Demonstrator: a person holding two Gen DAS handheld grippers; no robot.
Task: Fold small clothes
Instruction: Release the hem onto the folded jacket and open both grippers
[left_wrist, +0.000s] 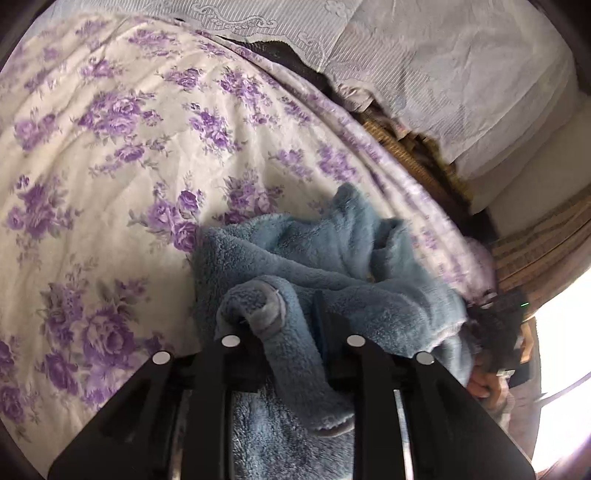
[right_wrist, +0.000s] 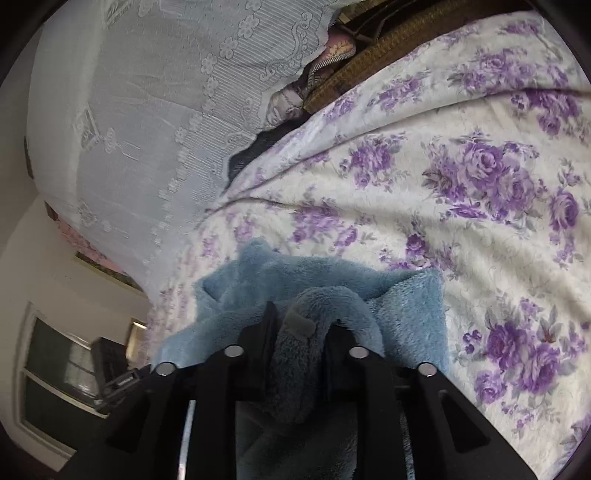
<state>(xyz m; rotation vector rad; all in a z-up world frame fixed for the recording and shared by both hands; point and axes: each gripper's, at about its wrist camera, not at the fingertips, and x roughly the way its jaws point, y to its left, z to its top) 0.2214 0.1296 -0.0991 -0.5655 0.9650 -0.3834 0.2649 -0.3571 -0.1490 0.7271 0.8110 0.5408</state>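
Observation:
A small blue fleece garment (left_wrist: 332, 254) lies bunched on a bedspread printed with purple roses (left_wrist: 110, 155). My left gripper (left_wrist: 284, 317) is shut on a thick fold of the garment with a grey trim, which fills the gap between the black fingers. In the right wrist view my right gripper (right_wrist: 301, 325) is shut on another bunched edge of the same garment (right_wrist: 406, 306), also with a grey patch. The rest of the fleece hangs crumpled between the two grips. The right gripper and the hand holding it show at the far right of the left wrist view (left_wrist: 498, 332).
The floral bedspread (right_wrist: 461, 184) spreads around the garment. A white lace cloth (left_wrist: 443, 66) covers something beyond the bed edge; it also shows in the right wrist view (right_wrist: 147, 129). A woven mat (left_wrist: 539, 240) lies by the bed. A window (right_wrist: 55, 369) is at lower left.

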